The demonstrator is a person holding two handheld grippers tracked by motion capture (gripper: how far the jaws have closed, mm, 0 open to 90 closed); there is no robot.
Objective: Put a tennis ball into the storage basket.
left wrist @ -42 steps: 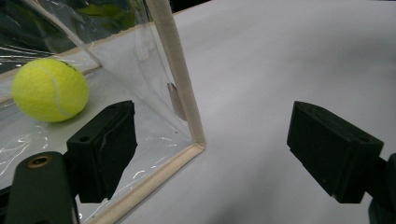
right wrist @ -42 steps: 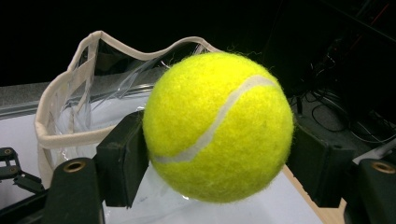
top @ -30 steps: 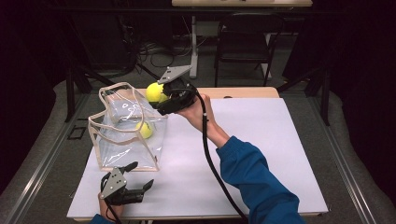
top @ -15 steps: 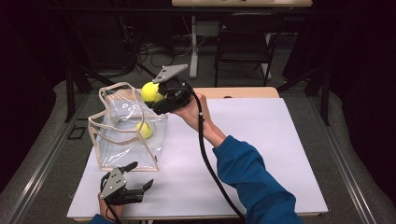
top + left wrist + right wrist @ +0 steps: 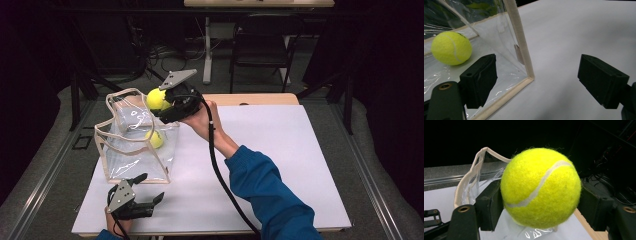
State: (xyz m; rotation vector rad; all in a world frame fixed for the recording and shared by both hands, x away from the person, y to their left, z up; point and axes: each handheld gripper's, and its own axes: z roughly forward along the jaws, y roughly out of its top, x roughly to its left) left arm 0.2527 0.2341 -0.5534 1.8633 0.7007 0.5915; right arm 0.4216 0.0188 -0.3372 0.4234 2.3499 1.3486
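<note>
My right gripper (image 5: 161,103) is shut on a yellow tennis ball (image 5: 157,99) and holds it in the air over the far rim of a clear plastic bag (image 5: 131,150) with cream trim. In the right gripper view the ball (image 5: 541,187) sits squeezed between both black pads, with the bag's rim (image 5: 474,172) behind and below it. A second tennis ball (image 5: 155,139) lies inside the bag. My left gripper (image 5: 149,188) rests low at the table's near left, open. Its jaws straddle the bag's near corner trim (image 5: 520,42) without touching it, and the inner ball (image 5: 451,48) shows through the plastic.
The bag stands upright on the left part of a white tabletop (image 5: 280,150). A wooden strip (image 5: 260,99) runs along the far edge. Behind the table stand a dark chair (image 5: 265,45) and a desk leg with cables.
The right gripper has drifted slightly left with the ball, further over the bag's mouth. The left gripper has stayed put.
</note>
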